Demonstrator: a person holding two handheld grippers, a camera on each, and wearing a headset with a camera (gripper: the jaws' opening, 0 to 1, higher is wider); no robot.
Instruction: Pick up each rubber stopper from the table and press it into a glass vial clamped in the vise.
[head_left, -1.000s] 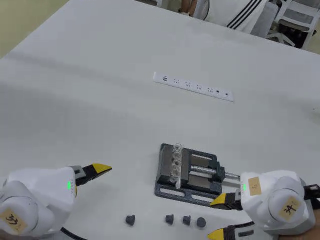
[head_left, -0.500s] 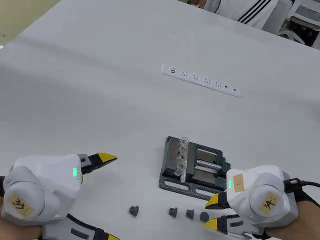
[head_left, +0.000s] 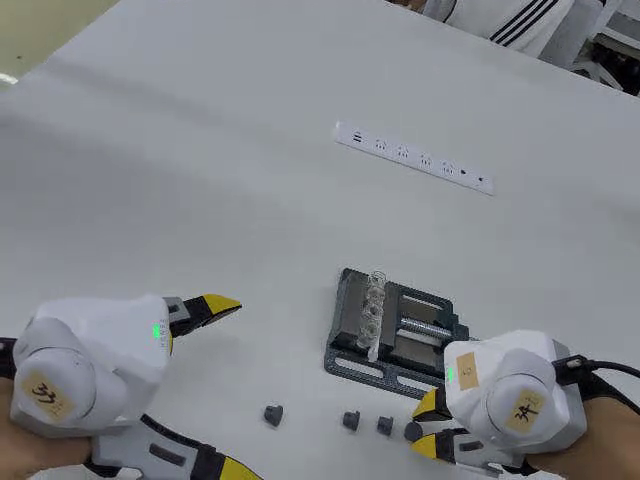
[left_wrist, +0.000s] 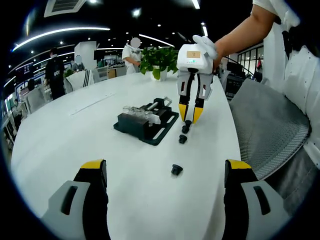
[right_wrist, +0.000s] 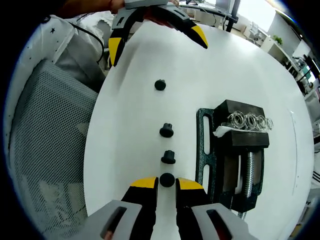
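Several dark rubber stoppers lie in a row in front of the vise (head_left: 350, 345). My right gripper (head_left: 430, 425) points down at the right end of the row. Its jaws are shut on the end stopper (right_wrist: 166, 178), which still rests on the table. The neighbouring stoppers (right_wrist: 169, 157) (right_wrist: 166, 131) lie just beyond it, and one stopper (head_left: 273, 414) lies apart to the left. Glass vials (head_left: 375, 303) stand clamped in a row in the vise (right_wrist: 235, 150). My left gripper (head_left: 228, 385) hovers wide open at the left, holding nothing. The lone stopper (left_wrist: 176, 170) lies ahead of my left gripper (left_wrist: 165, 167).
A white power strip (head_left: 412, 160) lies across the table behind the vise. The table's near edge runs close behind the stopper row, with a mesh chair (right_wrist: 45, 150) beyond it. People stand at the far side of the table (head_left: 200, 150).
The right gripper's jaws have narrowed from wide open to the width of the end stopper. The head camera has shifted. The left gripper has stayed open in about the same place.
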